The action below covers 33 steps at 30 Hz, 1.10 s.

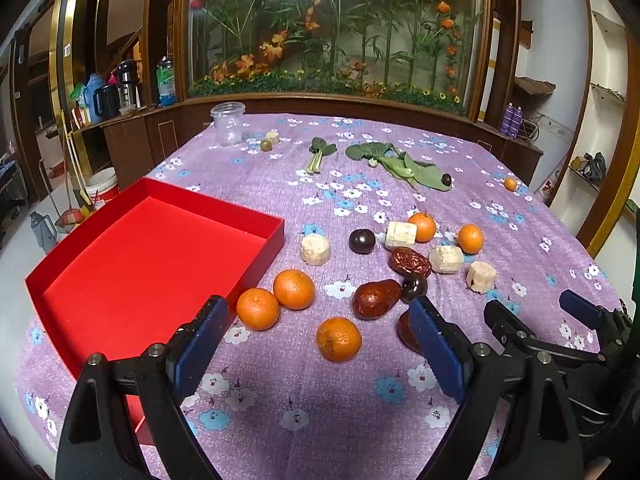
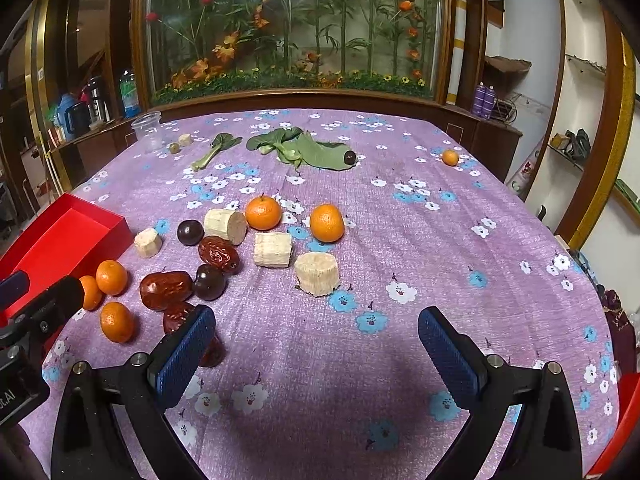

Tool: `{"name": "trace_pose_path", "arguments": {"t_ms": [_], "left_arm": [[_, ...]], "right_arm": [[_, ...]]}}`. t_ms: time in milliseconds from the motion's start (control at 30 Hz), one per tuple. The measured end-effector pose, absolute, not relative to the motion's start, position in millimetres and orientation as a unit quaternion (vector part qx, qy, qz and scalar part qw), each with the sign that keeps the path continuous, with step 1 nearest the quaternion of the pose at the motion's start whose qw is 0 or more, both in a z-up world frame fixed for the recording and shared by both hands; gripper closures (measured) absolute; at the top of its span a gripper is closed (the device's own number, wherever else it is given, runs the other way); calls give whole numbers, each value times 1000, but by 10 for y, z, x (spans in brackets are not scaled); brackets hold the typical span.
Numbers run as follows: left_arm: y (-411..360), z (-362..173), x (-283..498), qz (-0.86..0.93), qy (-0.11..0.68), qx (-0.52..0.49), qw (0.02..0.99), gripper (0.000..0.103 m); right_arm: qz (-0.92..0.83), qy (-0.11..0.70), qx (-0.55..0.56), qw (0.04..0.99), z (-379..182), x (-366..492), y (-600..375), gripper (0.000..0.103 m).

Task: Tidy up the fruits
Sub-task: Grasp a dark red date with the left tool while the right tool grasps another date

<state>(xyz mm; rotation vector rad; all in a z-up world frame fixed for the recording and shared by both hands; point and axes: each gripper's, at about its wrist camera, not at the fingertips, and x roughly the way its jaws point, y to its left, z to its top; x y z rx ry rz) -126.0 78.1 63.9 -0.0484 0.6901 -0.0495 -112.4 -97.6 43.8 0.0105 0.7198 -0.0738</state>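
Note:
Several oranges, among them one [image 1: 339, 339] nearest me, lie on the purple flowered cloth with red dates [image 1: 376, 299], dark plums [image 1: 362, 241] and pale cut chunks [image 1: 315, 249]. An empty red box [image 1: 152, 264] sits at the left. My left gripper [image 1: 316, 304] hangs open over the near orange, its pads clear of it; one date [image 1: 406, 334] is partly hidden behind its right finger. In the right wrist view my right gripper [image 2: 316, 316] stands open over bare cloth, just right of the dates [image 2: 166, 290] and oranges [image 2: 116, 322]. Both grippers hold nothing.
Leafy greens [image 1: 400, 164] with a plum on them, a clear plastic jar [image 1: 228, 123], a small green fruit [image 1: 266, 145] and a lone small orange [image 2: 450, 157] lie at the far side. A red edge [image 2: 624, 420] shows at the near right. A wooden cabinet borders the back.

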Motion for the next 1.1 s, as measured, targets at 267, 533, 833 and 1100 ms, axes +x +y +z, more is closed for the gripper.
{"name": "trace_pose_path", "arguments": {"t_ms": [267, 533, 833, 1100], "left_arm": [[848, 574, -1167, -31, 352, -25, 935, 12], [1081, 495, -1123, -66, 365, -37, 928, 13], [1015, 485, -969, -147, 391, -55, 907, 45], [885, 530, -708, -194, 409, -30, 891, 45]], "right_arm": [[-12, 354, 5, 935, 432, -1080, -963, 0], [46, 353, -5, 934, 507, -975, -892, 6], [165, 400, -31, 901, 348, -938, -624, 27], [209, 415, -75, 882, 229, -859, -364, 43]]}}
